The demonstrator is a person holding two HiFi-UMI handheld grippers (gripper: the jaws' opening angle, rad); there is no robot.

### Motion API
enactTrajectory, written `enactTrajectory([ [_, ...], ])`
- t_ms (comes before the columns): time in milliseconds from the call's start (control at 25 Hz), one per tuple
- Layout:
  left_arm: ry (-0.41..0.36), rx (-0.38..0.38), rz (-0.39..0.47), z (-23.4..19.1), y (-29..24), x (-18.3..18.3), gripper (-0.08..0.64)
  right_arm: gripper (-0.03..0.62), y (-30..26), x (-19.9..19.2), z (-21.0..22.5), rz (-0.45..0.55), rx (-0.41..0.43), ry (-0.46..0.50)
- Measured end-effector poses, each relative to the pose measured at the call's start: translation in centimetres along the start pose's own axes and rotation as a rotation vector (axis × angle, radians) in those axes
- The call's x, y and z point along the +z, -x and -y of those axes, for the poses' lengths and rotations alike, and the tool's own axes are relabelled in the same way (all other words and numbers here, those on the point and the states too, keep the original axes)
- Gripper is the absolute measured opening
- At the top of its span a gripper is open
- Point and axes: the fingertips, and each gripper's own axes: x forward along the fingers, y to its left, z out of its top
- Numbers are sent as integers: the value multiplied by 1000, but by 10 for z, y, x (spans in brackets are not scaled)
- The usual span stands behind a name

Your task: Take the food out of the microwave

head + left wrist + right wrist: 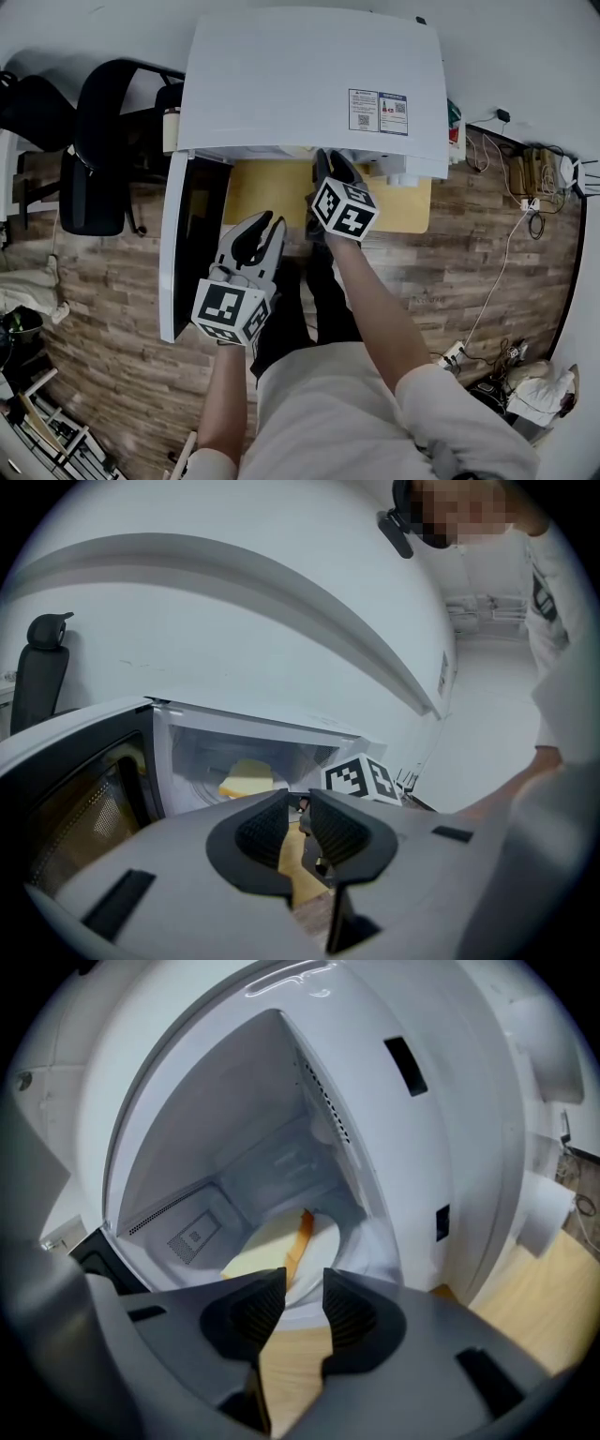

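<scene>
A white microwave stands on a light wooden table, its door swung open to the left. Inside, a pale slice of food with an orange edge lies on a white plate; the left gripper view also shows the food. My right gripper is at the mouth of the oven, just short of the plate, jaws open with nothing between them. My left gripper hangs back beside the door, its jaws slightly apart and empty.
The open door stands close to the left of my left gripper. A black chair sits left of the microwave. Cables and a power strip lie on the wood floor at the right.
</scene>
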Motion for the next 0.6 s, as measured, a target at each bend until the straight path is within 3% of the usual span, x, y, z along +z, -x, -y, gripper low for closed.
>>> enactTrajectory([
  [360,8,-9,-16,-2,4,-8,67,110,-10,-2,11,26,-55,-219],
  [600,9,1,-18,-5,9,-10,67,104,-12,4,12,51,-65,-301],
])
